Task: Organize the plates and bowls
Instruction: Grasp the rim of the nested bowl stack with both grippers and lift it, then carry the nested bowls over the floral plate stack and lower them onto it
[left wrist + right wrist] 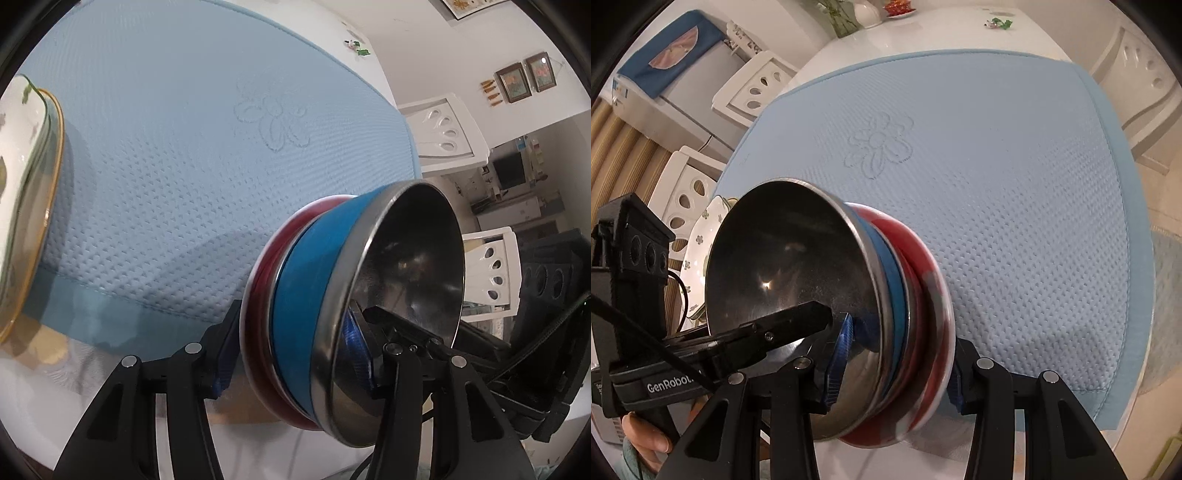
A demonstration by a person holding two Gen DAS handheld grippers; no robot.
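A stack of bowls [332,295] is clamped by both the left gripper [295,354] and right gripper [890,354] above the blue mat [166,166]. A floral plate [22,184] is cut off at the mat's edge.

The steel bowl [413,266] is gleaming with a glossy, mirror-like metal inside. The blue mat [166,155] is showing a matt, dimpled cloth weave. The flowered plate [22,177] is looking like glazed ceramic.

Steel bowl [406,266]: silver-grey interior, blue outer band. Red bowl [923,280] nested beneath: red with a white rim. Mat [184,147]: light blue, dimpled weave, embossed flower outline. Plate [701,240]: white, green flower print, gold edge. Gripper fingers [225,343]: black with blue pads.
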